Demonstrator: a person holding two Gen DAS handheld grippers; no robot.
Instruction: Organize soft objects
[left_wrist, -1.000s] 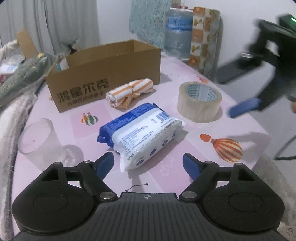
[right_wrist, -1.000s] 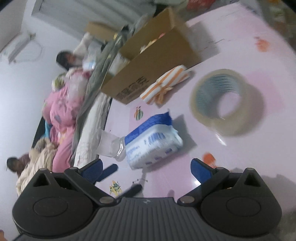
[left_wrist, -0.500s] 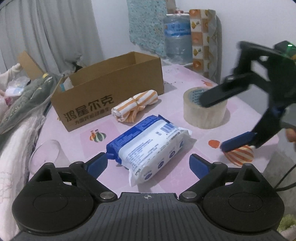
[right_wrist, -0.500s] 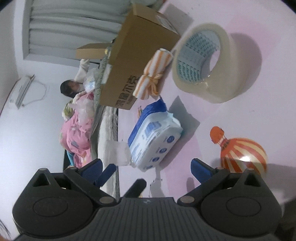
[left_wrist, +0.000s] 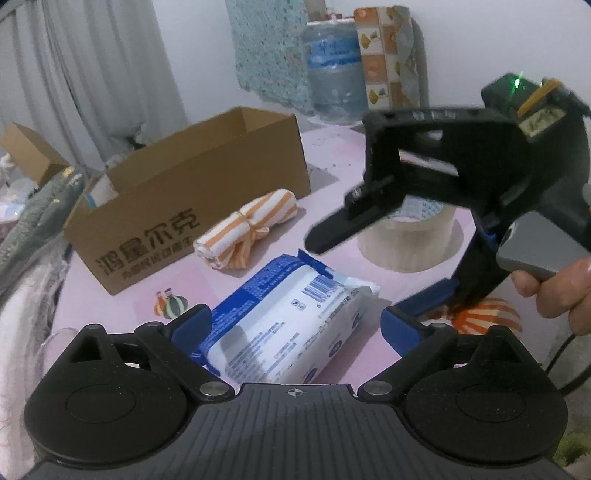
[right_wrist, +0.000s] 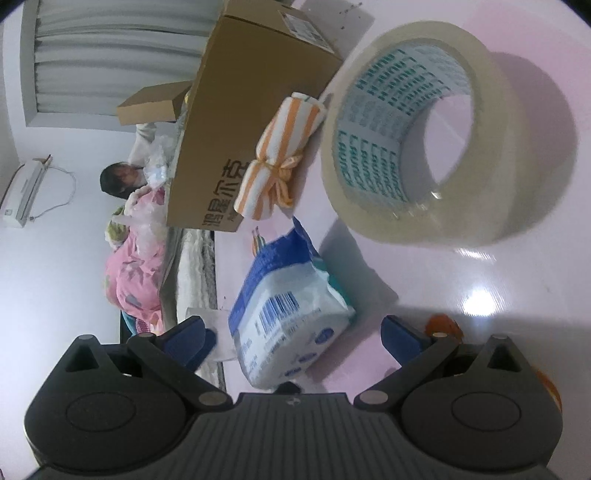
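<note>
Left-wrist view, read from left to right: one open cardboard box stands at the back left of the pink bench, its mouth up, presumably as the receptacle for the soft things. Just in front of it lies one orange-striped rolled cloth, tied at the middle so that it keeps its roll. Nearer the camera lies one blue-and-white soft pack, flat on the bench and reaching in between the blue tips of the left hand-held gripper, whose jaws have just been opening and now stand wide on either side without pressing it (a straddle that suits a grasp across the pack's short side). Further right stands one roll of clear tape, on its flat side and partly hidden by the right hand-held gripper, held by a hand. In its own view its jaws are spread wide with the pack's end between them, apparently untouched. Counts: two soft things outside the box, one box, one tape roll, two grippers. Neither soft thing is yet in the box.
</note>
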